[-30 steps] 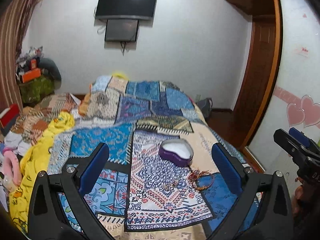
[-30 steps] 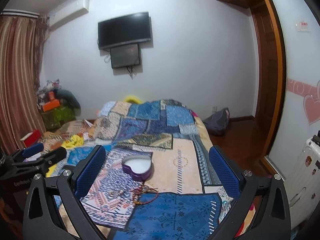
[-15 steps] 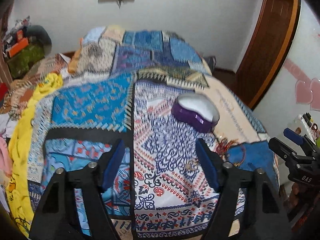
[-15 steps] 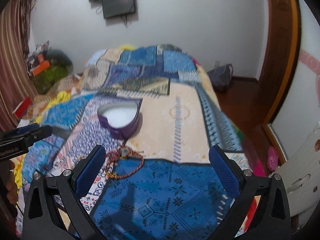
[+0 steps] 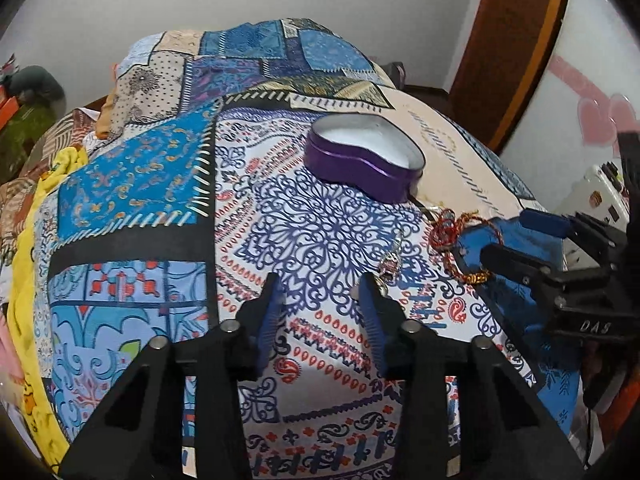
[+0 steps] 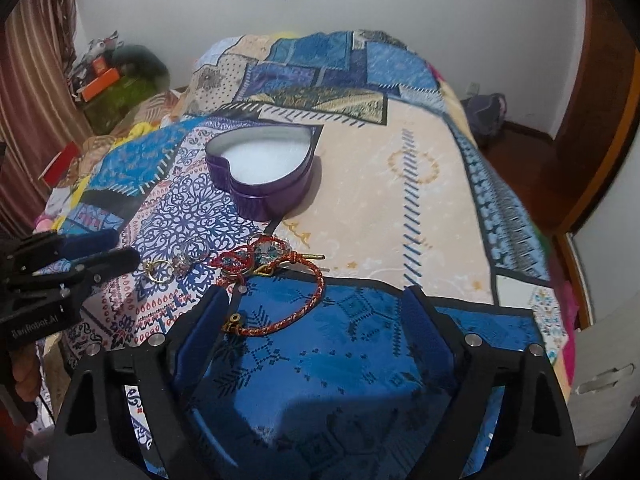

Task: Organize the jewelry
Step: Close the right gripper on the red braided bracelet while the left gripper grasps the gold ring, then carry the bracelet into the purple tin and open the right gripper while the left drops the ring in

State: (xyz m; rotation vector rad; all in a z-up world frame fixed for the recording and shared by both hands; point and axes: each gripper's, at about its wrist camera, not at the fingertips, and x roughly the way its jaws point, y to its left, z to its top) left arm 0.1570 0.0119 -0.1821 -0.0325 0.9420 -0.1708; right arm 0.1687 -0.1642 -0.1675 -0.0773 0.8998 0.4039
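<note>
A purple heart-shaped box [image 5: 362, 164] [image 6: 262, 190] stands open on the patchwork bedspread [image 6: 400, 200], its white inside bare. Just in front of it lies loose jewelry: a red thread bracelet [image 6: 240, 260] [image 5: 442, 232], a braided red-and-gold bracelet [image 6: 298, 314] [image 5: 474, 278], gold hoops [image 6: 158, 270] and a silver earring [image 5: 390, 264]. My left gripper [image 5: 320, 286] [image 6: 120, 248] hovers low over the cloth, its jaws closing with nothing between them; the earring is just off its right fingertip. My right gripper [image 6: 316, 300] [image 5: 514, 236] stands wide, its jaws closing, with the braided bracelet lying between the fingers untouched.
A yellow cloth [image 5: 28, 248] and piled clothes lie along the bed's left side. A wooden door frame [image 5: 516, 40] and a white wall with pink hearts [image 5: 600, 120] rise on the right. A dark bag [image 6: 486, 110] sits on the floor past the bed.
Both grippers have tipped downward and dropped toward the bedspread near the jewelry. The left jaws have narrowed a lot; the right jaws have narrowed a little.
</note>
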